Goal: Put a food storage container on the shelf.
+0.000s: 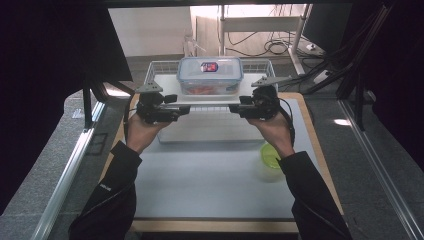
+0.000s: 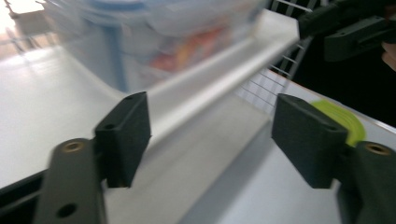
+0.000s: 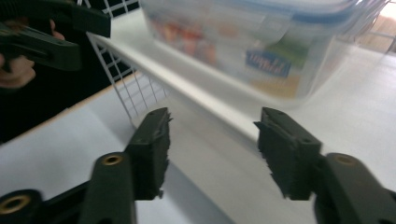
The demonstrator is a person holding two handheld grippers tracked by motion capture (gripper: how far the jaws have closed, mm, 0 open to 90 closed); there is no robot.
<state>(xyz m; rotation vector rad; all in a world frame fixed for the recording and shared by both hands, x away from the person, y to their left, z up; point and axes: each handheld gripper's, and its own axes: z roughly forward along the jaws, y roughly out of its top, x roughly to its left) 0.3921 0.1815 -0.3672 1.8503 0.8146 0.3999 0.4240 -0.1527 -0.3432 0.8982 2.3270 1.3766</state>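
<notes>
Left gripper: held level at the left end of the white tray's front edge, pointing inward; its jaws stand spread with nothing pinched, the tray's raised lip passing between and beyond the pads.
White tray: sits in the wire basket at the far middle of the table, its front part sticking out toward the person.
Clear box: blue-rimmed lid, reddish contents, resting on the back of the tray, between the two grippers and behind them.
Right gripper: mirrors the other at the tray's right end; jaws also parted and empty, with the lip ahead of the pads in the right gripper view.
Green lid: lies on the table by the right forearm, well apart from the tray.
Step in hand: probably taking hold of the tray's front lip from both ends, though the blur makes the contact hard to read.
Doing it well: seat both pads squarely on the lip at matching height, close together, then keep the tray level so the box does not slide.
</notes>
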